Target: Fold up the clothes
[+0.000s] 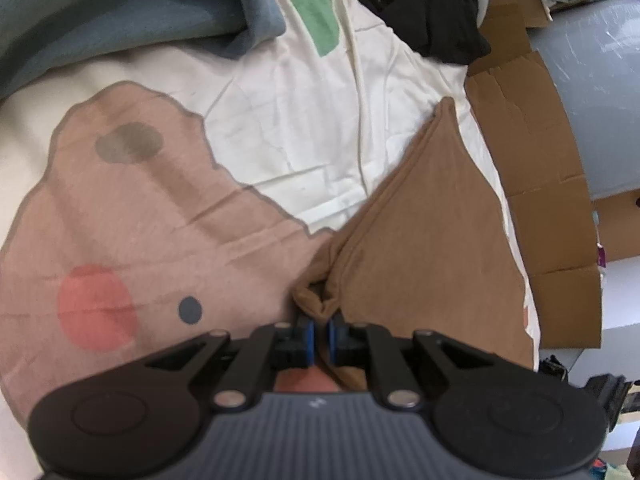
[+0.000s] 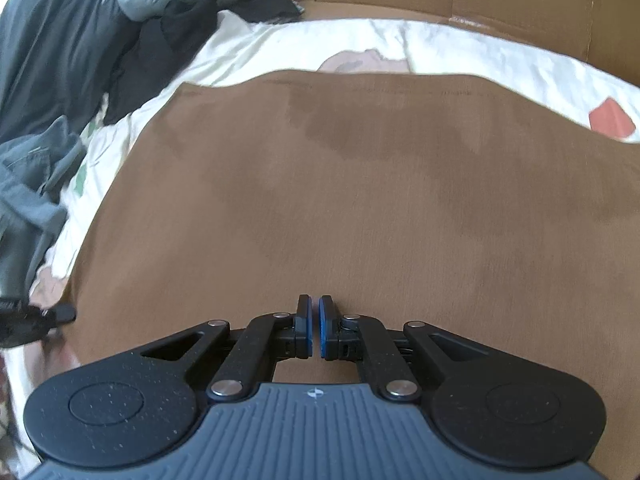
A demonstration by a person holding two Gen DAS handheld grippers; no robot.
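Observation:
A brown garment (image 2: 360, 184) lies spread flat on a cream bedsheet (image 2: 480, 48) and fills most of the right wrist view. In the left wrist view the same brown garment (image 1: 424, 240) rises as a lifted flap, its bunched corner pinched between the blue pads of my left gripper (image 1: 320, 330). My right gripper (image 2: 314, 322) hovers over the middle of the near part of the cloth, jaws shut, and no fabric shows between its pads. At the far left of the right wrist view a black gripper tip (image 2: 60, 314) sits at the garment's left corner.
The bedsheet print (image 1: 132, 220) shows a pink shape with red and green patches. A grey-blue garment (image 1: 120, 8) and black clothes (image 1: 420, 4) are heaped at the far end. Flattened cardboard (image 1: 532, 168) lines the bed's edge, with more grey clothes (image 2: 36, 184) at the left.

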